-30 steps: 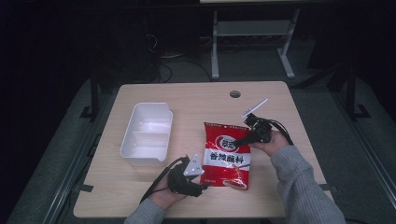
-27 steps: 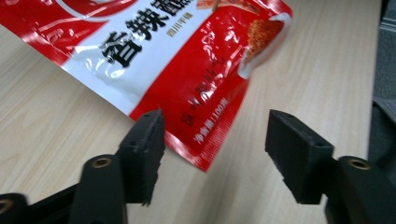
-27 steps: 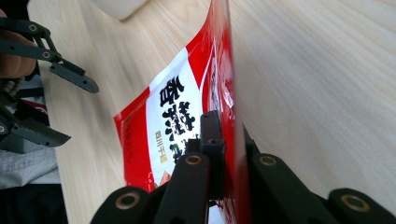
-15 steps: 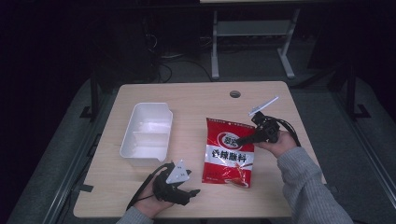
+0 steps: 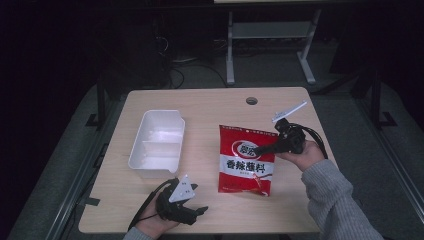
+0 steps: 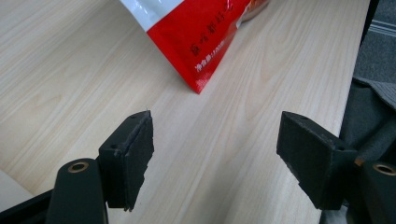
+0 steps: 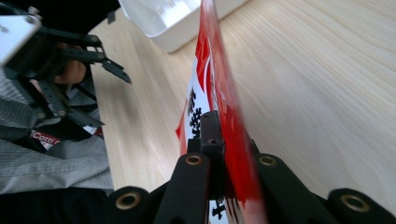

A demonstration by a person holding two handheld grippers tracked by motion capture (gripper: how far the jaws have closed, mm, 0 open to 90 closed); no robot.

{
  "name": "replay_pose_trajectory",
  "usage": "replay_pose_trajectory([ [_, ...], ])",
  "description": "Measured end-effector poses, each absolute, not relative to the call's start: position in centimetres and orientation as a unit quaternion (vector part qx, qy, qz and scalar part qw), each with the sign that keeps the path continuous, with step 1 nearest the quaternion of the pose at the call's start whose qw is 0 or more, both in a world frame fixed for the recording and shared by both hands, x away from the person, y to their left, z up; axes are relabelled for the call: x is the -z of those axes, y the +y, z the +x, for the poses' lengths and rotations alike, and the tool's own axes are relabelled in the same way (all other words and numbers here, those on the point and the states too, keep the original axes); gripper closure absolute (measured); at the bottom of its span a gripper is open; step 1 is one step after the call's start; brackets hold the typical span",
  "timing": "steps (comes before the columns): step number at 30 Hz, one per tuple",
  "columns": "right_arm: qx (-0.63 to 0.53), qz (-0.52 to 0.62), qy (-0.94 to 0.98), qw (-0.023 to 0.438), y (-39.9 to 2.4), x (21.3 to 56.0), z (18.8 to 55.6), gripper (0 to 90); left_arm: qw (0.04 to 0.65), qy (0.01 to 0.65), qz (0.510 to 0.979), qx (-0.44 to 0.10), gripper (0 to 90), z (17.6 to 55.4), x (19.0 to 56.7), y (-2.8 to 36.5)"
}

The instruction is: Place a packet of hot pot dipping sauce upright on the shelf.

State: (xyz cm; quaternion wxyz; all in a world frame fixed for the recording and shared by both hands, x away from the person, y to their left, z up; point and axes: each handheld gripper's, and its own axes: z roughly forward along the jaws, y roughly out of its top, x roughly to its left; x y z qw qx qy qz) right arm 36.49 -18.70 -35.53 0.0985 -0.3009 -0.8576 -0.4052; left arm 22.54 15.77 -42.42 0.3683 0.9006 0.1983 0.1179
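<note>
A red snack bag (image 5: 246, 159) with white panel and dark lettering, a white tray (image 5: 156, 144), pale wood-grain table (image 5: 210, 107).

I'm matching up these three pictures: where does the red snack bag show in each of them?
High view: the red snack bag lies right of centre on the table, right tongs shut on its right edge.
Left gripper view: its lower corner hangs at top centre, beyond the open left tongs.
Right gripper view: seen edge-on, rising from the tongs at centre.
Shared landmark: the white tray, also at the top of the right gripper view.
</note>
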Motion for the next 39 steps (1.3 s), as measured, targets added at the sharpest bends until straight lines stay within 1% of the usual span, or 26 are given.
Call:
replay_pose_trajectory([
  [12, 0.412, -0.286, -0.859, 0.102, -17.8, 32.9, 35.5, 88.3, 0.367, 0.200, 0.901, -0.119, 27.0, 22.2, 42.6, 16.2],
  [31, 0.415, -0.319, -0.845, 0.107, -16.0, 30.9, 35.9, 88.5, 0.367, 0.207, 0.898, -0.128, 27.0, 21.9, 42.6, 16.8],
  [39, 0.426, -0.332, -0.835, 0.106, -15.2, 29.5, 36.2, 88.5, 0.368, 0.214, 0.895, -0.132, 26.8, 21.8, 42.5, 17.4],
])
